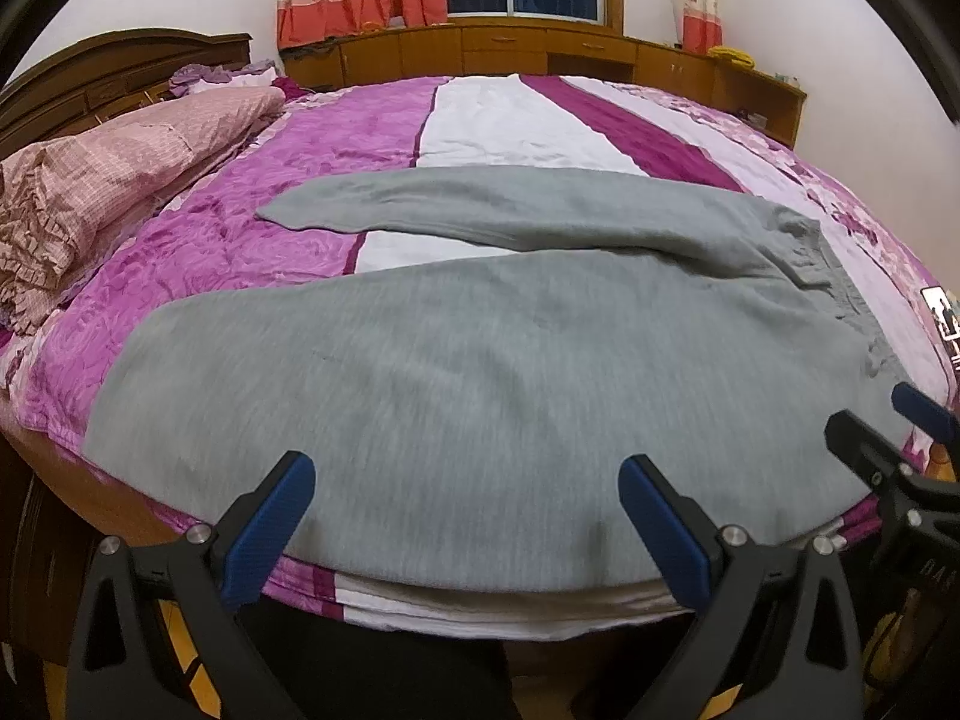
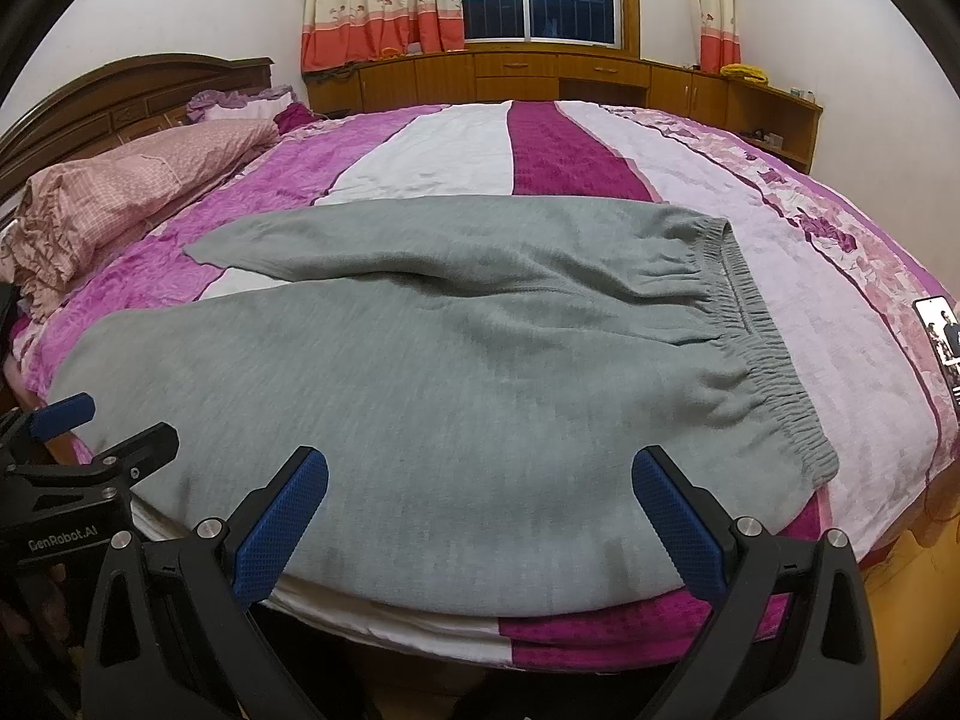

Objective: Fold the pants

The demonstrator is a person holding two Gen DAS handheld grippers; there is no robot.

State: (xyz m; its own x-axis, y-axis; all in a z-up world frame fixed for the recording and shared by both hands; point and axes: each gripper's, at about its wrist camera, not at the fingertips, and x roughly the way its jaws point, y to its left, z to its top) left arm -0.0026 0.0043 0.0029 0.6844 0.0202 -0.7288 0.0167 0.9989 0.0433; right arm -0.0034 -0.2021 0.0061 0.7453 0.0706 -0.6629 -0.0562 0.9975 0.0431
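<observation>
Grey sweatpants [image 1: 480,360] lie flat on the bed, legs pointing left, elastic waistband [image 2: 762,348] at the right. The far leg [image 1: 456,210] angles away from the near leg, leaving a wedge of bedspread between them. My left gripper [image 1: 468,510] is open, hovering at the near bed edge over the near leg. My right gripper [image 2: 480,510] is open, over the near edge of the pants by the waistband. Each gripper shows in the other's view: the right gripper [image 1: 888,426] and the left gripper [image 2: 102,426]. Neither holds cloth.
The bed has a purple, white and magenta striped bedspread [image 2: 570,162]. A pink quilt and pillows [image 1: 120,180] lie at the left by the headboard. A phone [image 2: 942,342] lies at the bed's right edge. Wooden cabinets [image 2: 540,75] and a window stand behind.
</observation>
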